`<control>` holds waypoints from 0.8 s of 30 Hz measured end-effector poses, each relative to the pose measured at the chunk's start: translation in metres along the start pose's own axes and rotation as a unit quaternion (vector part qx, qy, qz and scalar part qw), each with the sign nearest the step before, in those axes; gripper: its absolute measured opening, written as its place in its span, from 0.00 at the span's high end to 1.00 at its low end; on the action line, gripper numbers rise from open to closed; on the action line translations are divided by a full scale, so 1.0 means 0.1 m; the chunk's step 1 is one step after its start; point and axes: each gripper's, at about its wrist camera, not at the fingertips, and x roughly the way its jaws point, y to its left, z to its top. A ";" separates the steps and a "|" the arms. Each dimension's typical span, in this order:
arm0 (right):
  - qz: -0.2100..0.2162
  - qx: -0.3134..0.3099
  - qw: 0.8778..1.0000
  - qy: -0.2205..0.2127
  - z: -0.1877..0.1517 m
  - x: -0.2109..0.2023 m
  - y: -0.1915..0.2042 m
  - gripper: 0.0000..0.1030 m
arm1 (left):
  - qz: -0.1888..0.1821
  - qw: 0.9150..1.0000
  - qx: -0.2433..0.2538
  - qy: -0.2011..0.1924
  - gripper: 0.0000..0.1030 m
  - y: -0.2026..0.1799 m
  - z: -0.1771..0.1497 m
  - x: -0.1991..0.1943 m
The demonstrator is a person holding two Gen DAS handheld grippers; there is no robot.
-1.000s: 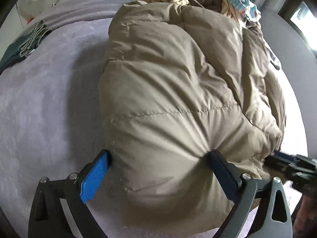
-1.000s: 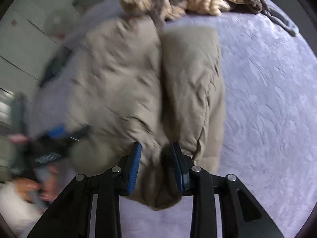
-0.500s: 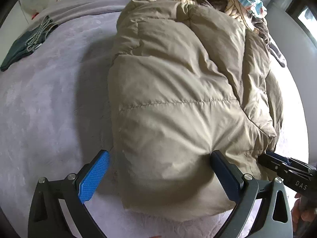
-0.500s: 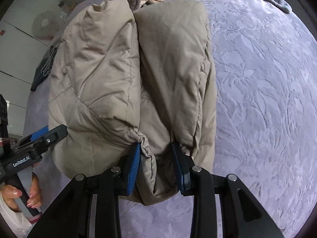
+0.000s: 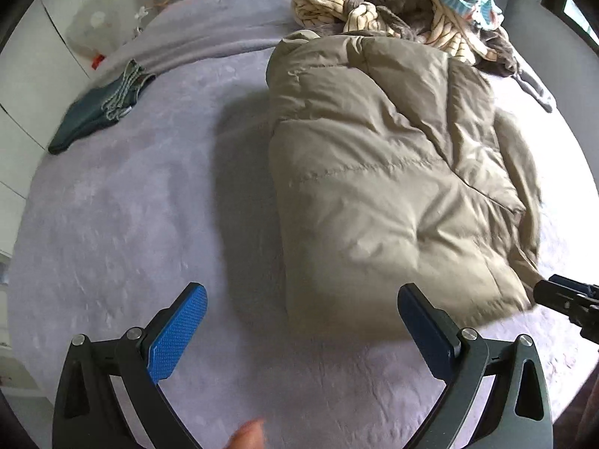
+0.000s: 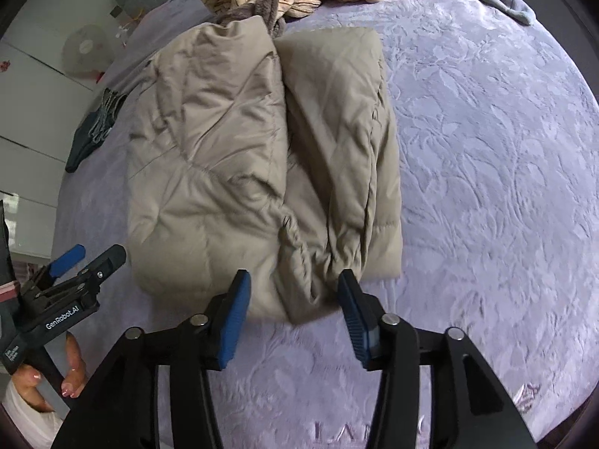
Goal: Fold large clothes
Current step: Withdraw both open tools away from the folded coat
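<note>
A folded khaki puffer jacket (image 5: pixel 382 187) lies on the purple bedspread (image 5: pixel 131 224); it also shows in the right wrist view (image 6: pixel 262 172). My left gripper (image 5: pixel 303 321) is wide open and empty, just short of the jacket's near edge. My right gripper (image 6: pixel 294 299) is open around the jacket's near hem without pinching it. The right gripper's tip shows at the right in the left wrist view (image 5: pixel 565 303), and the left gripper shows at the lower left in the right wrist view (image 6: pixel 75 273).
A pile of striped and patterned clothes (image 5: pixel 404 11) lies at the far end of the bed, touching the jacket. A folded dark green garment (image 5: pixel 97 112) lies at the left. A white fan (image 5: pixel 93 33) stands beyond the bed.
My right gripper has opened and let go of the jacket's hem. My left gripper has pulled back from the jacket. The jacket now lies flat on the bed.
</note>
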 end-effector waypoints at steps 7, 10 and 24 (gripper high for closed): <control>-0.018 0.000 1.000 -0.012 -0.37 -0.41 0.14 0.20 | -0.014 1.000 -0.019 -0.003 0.01 0.11 -0.18 -0.42; -0.031 -0.008 0.999 -0.035 -0.41 -0.65 0.27 0.19 | -0.027 0.999 -0.035 -0.016 0.01 0.16 -0.21 -0.67; -0.076 -0.054 0.983 -0.160 -0.27 -1.57 0.74 0.00 | -0.010 0.994 -0.050 -0.093 0.01 0.26 -0.10 -1.63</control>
